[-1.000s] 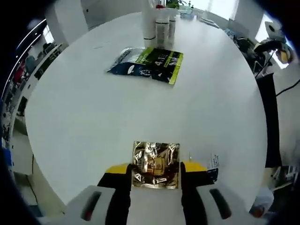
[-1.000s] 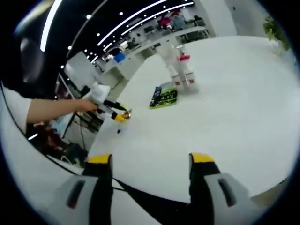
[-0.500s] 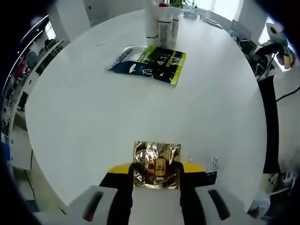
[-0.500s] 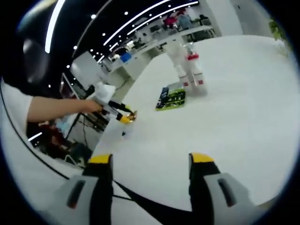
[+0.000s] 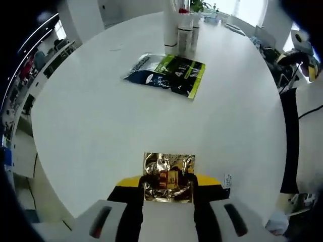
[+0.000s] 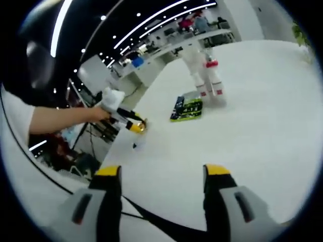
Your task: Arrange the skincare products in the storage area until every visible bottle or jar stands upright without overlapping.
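1. Closest in the left gripper view, the left gripper is clamped on a crinkled gold foil sachet, its yellow-tipped jaws pressing both side edges at the near rim of the round white counter.
2. Just right of those jaws, a small white tag with a dark patch lies flat on the counter.
3. In the right gripper view, the right gripper hangs with its jaws wide apart and nothing between them, over the counter's edge.
4. Further out on the left there, a hand holds the left gripper, the gold sachet glinting at its tip.
5. Mid-counter, a dark blue and green flat sachet pack lies on its face.
6. Beyond it, touching distance away, a tight cluster of white bottles stands upright, one red-capped.
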Demonstrator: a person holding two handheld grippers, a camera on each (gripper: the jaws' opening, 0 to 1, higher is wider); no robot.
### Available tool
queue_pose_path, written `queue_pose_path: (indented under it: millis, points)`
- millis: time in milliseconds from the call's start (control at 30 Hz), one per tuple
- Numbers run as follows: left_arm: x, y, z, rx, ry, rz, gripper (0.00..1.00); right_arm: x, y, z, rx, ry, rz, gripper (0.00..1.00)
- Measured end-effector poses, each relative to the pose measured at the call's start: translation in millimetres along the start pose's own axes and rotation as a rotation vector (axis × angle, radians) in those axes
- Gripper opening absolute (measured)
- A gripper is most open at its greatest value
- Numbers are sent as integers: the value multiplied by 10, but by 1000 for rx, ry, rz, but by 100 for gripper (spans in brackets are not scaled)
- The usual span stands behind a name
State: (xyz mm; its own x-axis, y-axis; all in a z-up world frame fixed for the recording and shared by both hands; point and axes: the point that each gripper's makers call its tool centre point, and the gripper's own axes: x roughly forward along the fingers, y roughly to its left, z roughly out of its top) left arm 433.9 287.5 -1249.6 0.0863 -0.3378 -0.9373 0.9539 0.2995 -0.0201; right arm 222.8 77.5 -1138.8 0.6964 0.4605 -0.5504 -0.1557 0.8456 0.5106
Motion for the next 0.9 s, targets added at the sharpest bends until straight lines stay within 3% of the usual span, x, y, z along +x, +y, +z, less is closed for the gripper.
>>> queue_pose_path:
  millis: [100, 167, 233, 433, 733, 900]
  points:
    - [-139, -154, 160, 3, -54, -10, 39, 11, 23, 12, 6, -6, 7, 63]
    - [-230, -365, 270, 30, -78, -28, 39, 22, 29, 16, 10, -10, 11, 63]
    - [-258, -481, 309, 50, -80, -37, 39, 42, 42, 15, 21, -13, 20, 63]
    - [-406, -1155, 608, 166, -164, -95, 39, 109, 99, 12, 50, -23, 54, 60]
    - [-517, -1904, 828, 231, -215, -145, 39, 158, 181, -24, 110, -18, 109, 51]
    - [-526, -2197, 930, 301, -235, -153, 39, 155, 194, -38, 130, -15, 126, 44]
